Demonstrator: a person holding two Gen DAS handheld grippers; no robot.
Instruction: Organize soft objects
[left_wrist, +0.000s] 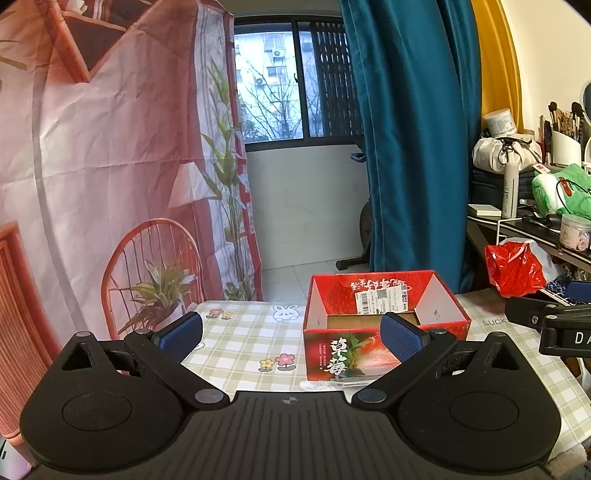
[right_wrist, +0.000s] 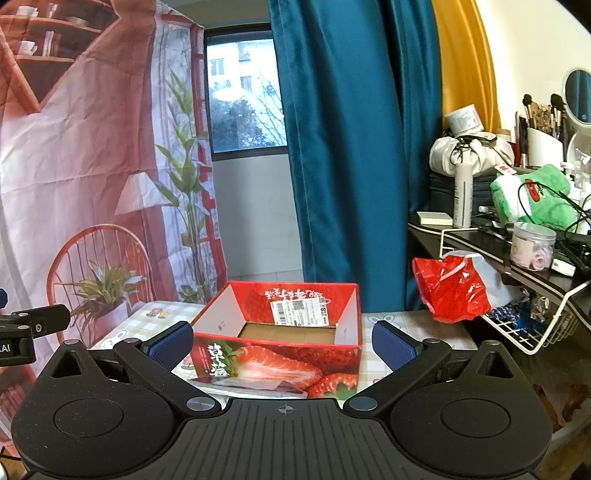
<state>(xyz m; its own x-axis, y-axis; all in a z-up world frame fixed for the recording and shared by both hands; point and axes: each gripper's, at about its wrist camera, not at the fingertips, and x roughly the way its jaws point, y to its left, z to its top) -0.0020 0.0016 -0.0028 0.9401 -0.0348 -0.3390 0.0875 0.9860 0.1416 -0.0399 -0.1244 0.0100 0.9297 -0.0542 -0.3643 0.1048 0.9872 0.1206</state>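
A red strawberry box (left_wrist: 384, 350) (right_wrist: 280, 362) stands open-topped on the checked tablecloth (left_wrist: 243, 332) (right_wrist: 388, 369), showing only its brown cardboard floor inside. My left gripper (left_wrist: 291, 334) is open above the table, the box behind its right finger. My right gripper (right_wrist: 282, 345) is open too, straddling the box front from above. A clear plastic packet (right_wrist: 251, 387) (left_wrist: 332, 386) lies flat at the box's near edge. A green plush toy (right_wrist: 535, 199) (left_wrist: 561, 192) rests on the dark shelf at the right. Neither gripper holds anything.
A red plastic bag (right_wrist: 450, 291) (left_wrist: 517, 267) hangs off the shelf edge beside a white wire basket (right_wrist: 539, 325). Bottles, a jar (right_wrist: 533, 245) and brushes crowd the shelf. A teal curtain (right_wrist: 351, 147) and a printed backdrop (left_wrist: 92, 166) stand behind the table.
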